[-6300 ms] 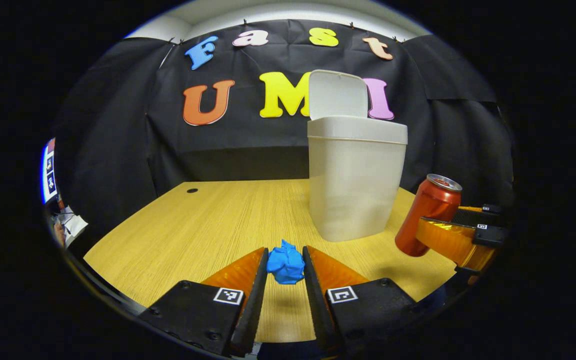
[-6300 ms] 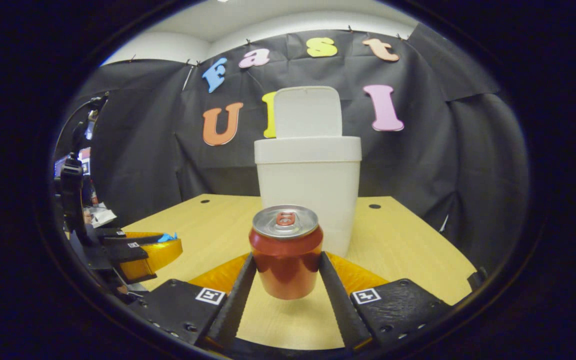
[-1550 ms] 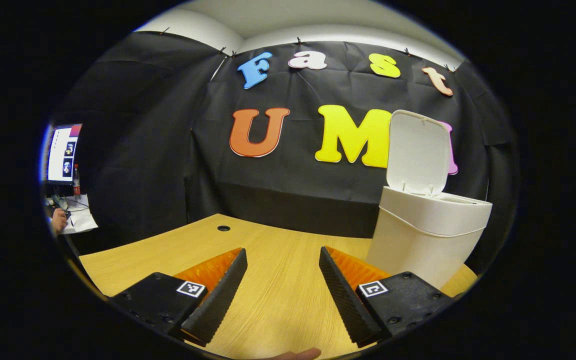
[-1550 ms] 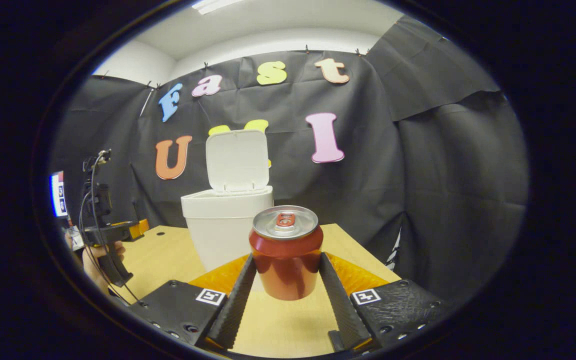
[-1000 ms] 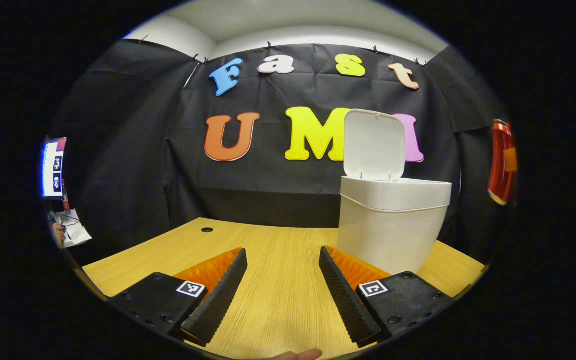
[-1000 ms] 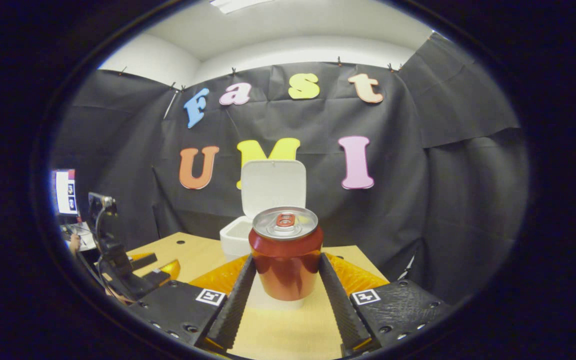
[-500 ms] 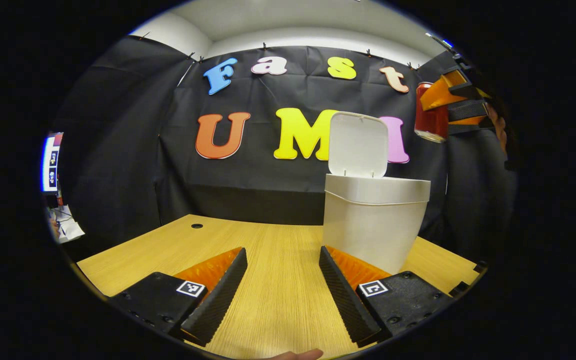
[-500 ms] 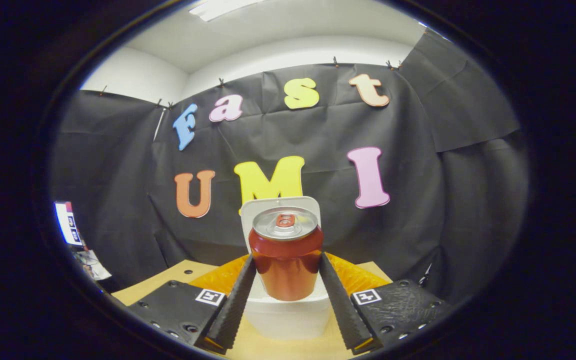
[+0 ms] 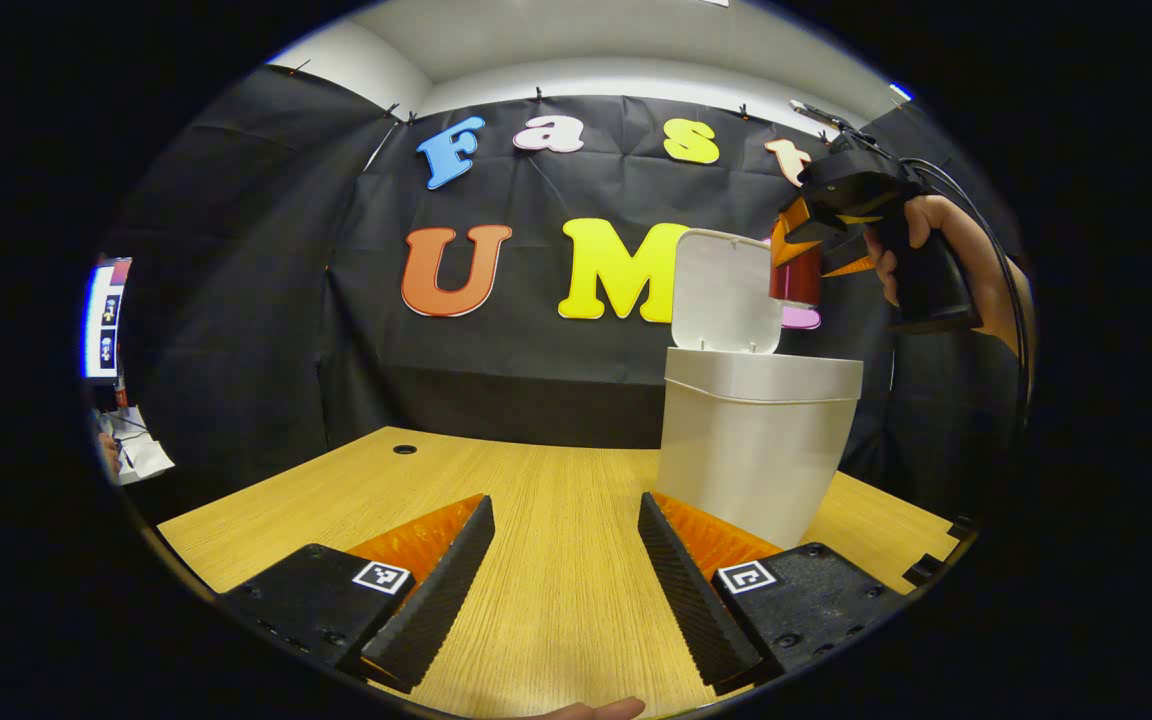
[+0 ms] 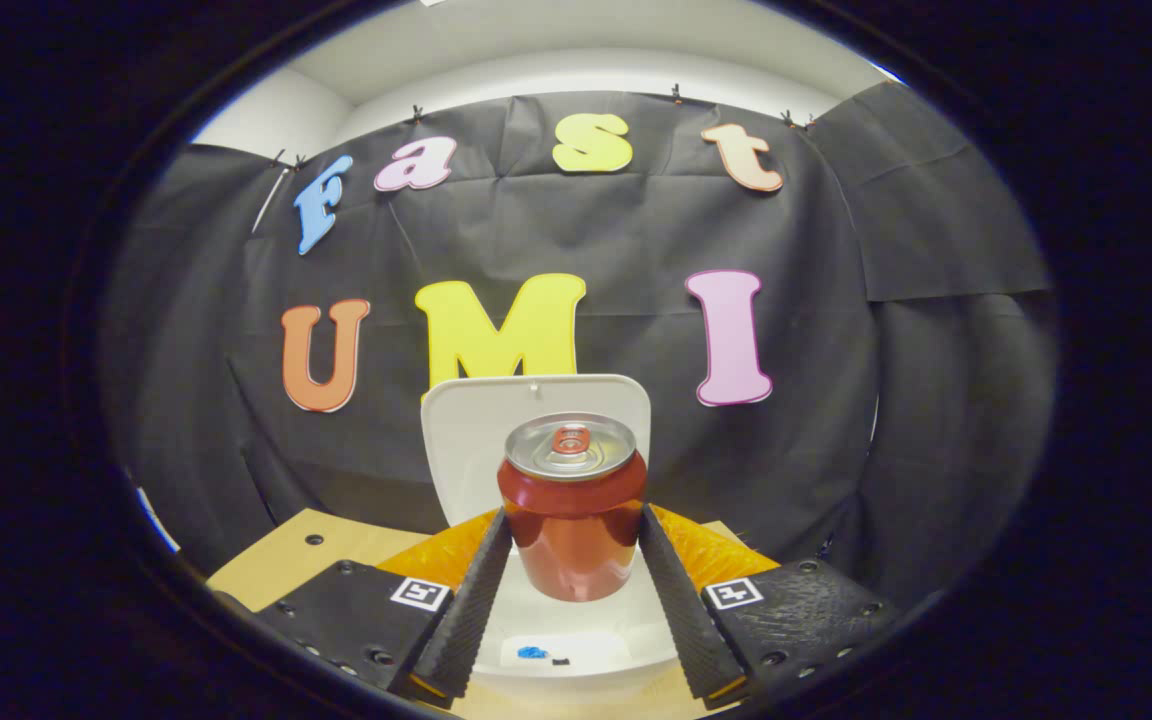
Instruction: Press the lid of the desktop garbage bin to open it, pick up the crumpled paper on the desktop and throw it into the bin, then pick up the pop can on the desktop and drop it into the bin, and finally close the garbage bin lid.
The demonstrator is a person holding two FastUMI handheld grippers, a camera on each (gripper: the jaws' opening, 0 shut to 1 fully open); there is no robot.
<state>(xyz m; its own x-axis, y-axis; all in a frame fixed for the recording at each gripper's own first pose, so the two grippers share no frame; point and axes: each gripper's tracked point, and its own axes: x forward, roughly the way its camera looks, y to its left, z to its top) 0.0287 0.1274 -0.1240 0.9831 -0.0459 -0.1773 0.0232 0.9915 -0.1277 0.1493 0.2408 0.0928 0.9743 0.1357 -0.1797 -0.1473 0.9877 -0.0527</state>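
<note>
The white bin [image 9: 758,440] stands on the wooden desk [image 9: 536,500] with its lid [image 9: 726,290] raised upright. My right gripper [image 10: 572,540] is shut on the red pop can [image 10: 572,510], held upright directly over the bin's open mouth [image 10: 576,640]; a bit of the blue crumpled paper [image 10: 533,652] lies on the bin's floor. In the left gripper view the can [image 9: 796,283] hangs above the bin's right side, held by the right gripper [image 9: 816,235] and a hand [image 9: 946,245]. My left gripper [image 9: 564,560] is open low over the desk, left of the bin.
Cable holes [image 9: 404,450] mark the desk's far left. A screen [image 9: 104,320] and papers [image 9: 136,455] sit beyond the desk's left edge. The black cloth wall stands close behind the bin.
My right gripper has carried the can leftward and forward until it hangs over the bin's mouth, with the bin's inside now showing below. The left gripper has hardly moved and stays open.
</note>
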